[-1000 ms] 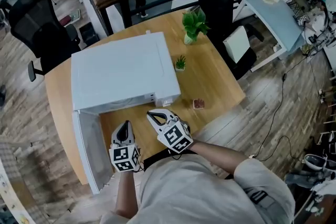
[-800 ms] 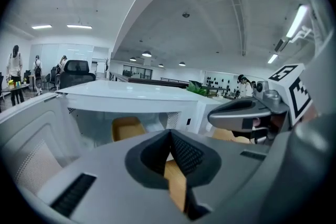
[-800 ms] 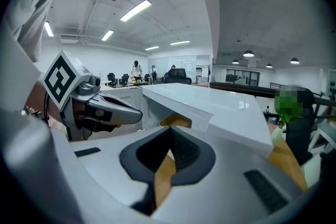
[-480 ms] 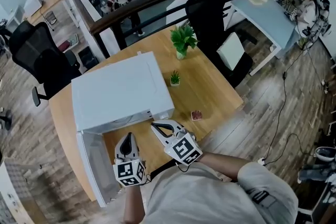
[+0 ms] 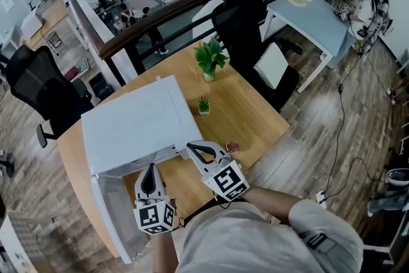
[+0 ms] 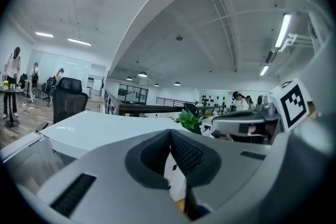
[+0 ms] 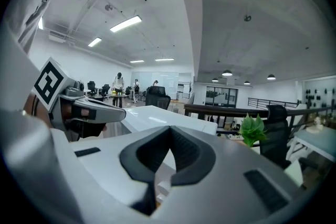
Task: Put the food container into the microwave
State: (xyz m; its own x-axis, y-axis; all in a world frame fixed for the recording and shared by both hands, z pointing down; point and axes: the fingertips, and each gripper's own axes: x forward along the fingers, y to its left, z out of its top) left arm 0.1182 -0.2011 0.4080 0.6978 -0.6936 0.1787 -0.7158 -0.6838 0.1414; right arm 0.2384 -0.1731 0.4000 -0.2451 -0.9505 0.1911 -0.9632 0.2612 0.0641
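Pinched together and empty, the left claw (image 5: pixel 149 171) and right claw (image 5: pixel 193 148) faced the open microwave (image 5: pixel 134 128); the food container (image 5: pixel 232 146) sat near the desk's (image 5: pixel 255 118) right edge.

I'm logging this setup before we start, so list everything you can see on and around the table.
table: one, wooden, centre
microwave: one, white, on the table's left part, door open
big plant: one, green, at the table's far edge
small plant: one, green, right of the microwave
container: one, small, reddish, on the table by the near edge
chairs: two, black, one left of the table, one behind it
desk: one, light blue, upper right
left hand-held gripper: one, grey, shut, empty, before the open microwave
right hand-held gripper: one, grey, shut, empty, left of the container
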